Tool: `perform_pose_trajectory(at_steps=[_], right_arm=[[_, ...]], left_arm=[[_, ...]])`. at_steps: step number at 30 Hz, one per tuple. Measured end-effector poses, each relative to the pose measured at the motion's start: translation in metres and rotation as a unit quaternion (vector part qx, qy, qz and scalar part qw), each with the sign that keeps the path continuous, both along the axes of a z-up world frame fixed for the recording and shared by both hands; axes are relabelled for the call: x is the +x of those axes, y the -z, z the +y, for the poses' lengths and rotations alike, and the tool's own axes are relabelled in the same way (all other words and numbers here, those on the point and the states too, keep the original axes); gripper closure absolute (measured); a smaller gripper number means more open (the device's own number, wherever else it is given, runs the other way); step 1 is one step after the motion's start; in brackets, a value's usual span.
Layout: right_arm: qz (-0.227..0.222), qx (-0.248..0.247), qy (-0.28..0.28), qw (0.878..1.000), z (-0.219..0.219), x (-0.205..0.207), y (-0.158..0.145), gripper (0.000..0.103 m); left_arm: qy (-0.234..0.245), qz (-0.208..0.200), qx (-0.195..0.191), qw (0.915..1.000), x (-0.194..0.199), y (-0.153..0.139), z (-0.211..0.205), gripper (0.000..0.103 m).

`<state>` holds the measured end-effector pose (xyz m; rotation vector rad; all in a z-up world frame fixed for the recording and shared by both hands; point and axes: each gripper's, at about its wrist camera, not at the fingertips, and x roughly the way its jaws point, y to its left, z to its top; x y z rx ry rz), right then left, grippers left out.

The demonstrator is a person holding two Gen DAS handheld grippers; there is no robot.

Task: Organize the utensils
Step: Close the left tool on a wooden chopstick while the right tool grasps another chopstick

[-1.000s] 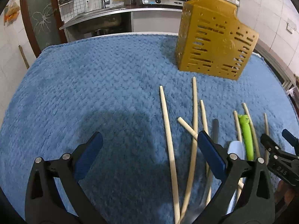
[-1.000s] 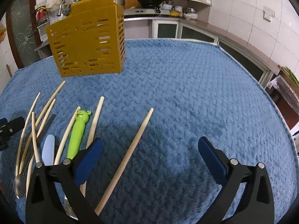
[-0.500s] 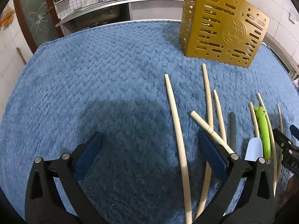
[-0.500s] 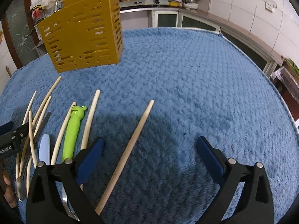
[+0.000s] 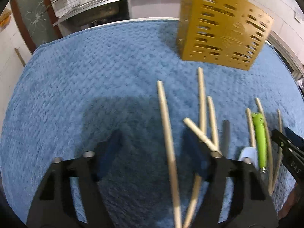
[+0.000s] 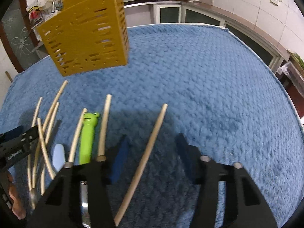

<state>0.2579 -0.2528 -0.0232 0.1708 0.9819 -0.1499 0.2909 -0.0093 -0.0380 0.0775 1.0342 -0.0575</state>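
We are closing the jaws of our left gripper [image 5: 154,144] around a long wooden chopstick [image 5: 167,133] lying on the blue towel [image 5: 76,76]; the pads seem not to be pressing it, though blur makes this unsure. Our right gripper [image 6: 152,148] is likewise closing around another chopstick [image 6: 150,146], not touching it. The yellow slotted utensil holder [image 6: 85,36] is standing beyond the scattered chopsticks and the green frog-handled utensil [image 6: 87,136].

Black left claw [image 5: 153,142], blue pads, silver pins, black right claw [image 6: 152,142]
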Motion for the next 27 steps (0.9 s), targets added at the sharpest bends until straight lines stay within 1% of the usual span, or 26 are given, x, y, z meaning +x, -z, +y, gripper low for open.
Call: perform_pose_trajectory(at_steps=[1, 2, 3, 4, 6, 7, 10, 14, 15, 16, 17, 18, 21, 22, 27], right_arm=[[0.0, 0.005, -0.004, 1.0, 0.0, 0.0, -0.001, 0.068], [0.001, 0.005, -0.005, 1.0, -0.001, 0.0, -0.001, 0.071], [0.002, 0.004, -0.007, 1.0, 0.001, -0.001, -0.002, 0.076], [0.002, 0.007, -0.008, 1.0, 0.0, -0.001, -0.003, 0.083], [0.004, 0.02, -0.012, 1.0, 0.0, -0.002, -0.003, 0.086], [0.004, 0.02, -0.014, 1.0, -0.001, -0.003, -0.002, 0.087], [0.007, 0.013, -0.017, 1.0, 0.0, 0.002, -0.001, 0.087], [0.011, 0.009, -0.018, 1.0, 0.002, 0.01, -0.001, 0.087], [0.012, 0.006, -0.02, 1.0, 0.003, 0.012, -0.001, 0.088], [0.011, 0.006, -0.021, 1.0, 0.003, 0.012, -0.001, 0.089], [0.011, 0.007, -0.025, 1.0, 0.004, 0.016, -0.001, 0.09], [0.012, 0.011, -0.028, 0.999, 0.002, 0.017, -0.001, 0.09], [0.016, 0.018, -0.041, 0.999, 0.003, 0.021, -0.002, 0.093], [0.015, 0.019, -0.049, 0.998, 0.005, 0.021, -0.003, 0.097], [0.025, 0.017, -0.067, 0.997, 0.011, 0.021, -0.002, 0.097]], left_arm=[[0.003, -0.002, 0.002, 1.0, -0.002, 0.0, -0.003, 0.053], [0.012, -0.001, 0.001, 0.9999, -0.003, -0.001, -0.006, 0.056], [0.013, -0.002, 0.005, 0.9999, -0.004, -0.002, -0.008, 0.061], [0.018, 0.0, 0.006, 0.9998, -0.005, -0.002, -0.009, 0.07], [0.017, 0.003, 0.007, 0.9998, -0.004, -0.003, -0.009, 0.075], [0.014, 0.004, 0.007, 0.9999, -0.004, -0.003, -0.008, 0.078], [0.006, 0.01, -0.008, 0.9999, 0.003, -0.002, -0.003, 0.078], [0.003, 0.018, -0.006, 0.9998, 0.01, -0.002, -0.004, 0.079], [0.005, 0.018, -0.001, 0.9998, 0.011, -0.002, -0.006, 0.081], [0.007, 0.018, 0.0, 0.9998, 0.013, -0.002, -0.007, 0.085], [0.006, 0.019, -0.001, 0.9998, 0.014, -0.002, -0.006, 0.087], [0.004, 0.019, -0.002, 0.9998, 0.015, -0.002, -0.006, 0.091], [0.004, 0.016, -0.009, 0.9998, 0.012, -0.004, -0.005, 0.096], [0.004, 0.015, -0.014, 0.9998, 0.011, -0.005, -0.002, 0.097], [0.011, 0.019, -0.011, 0.9997, 0.01, -0.004, -0.003, 0.097]])
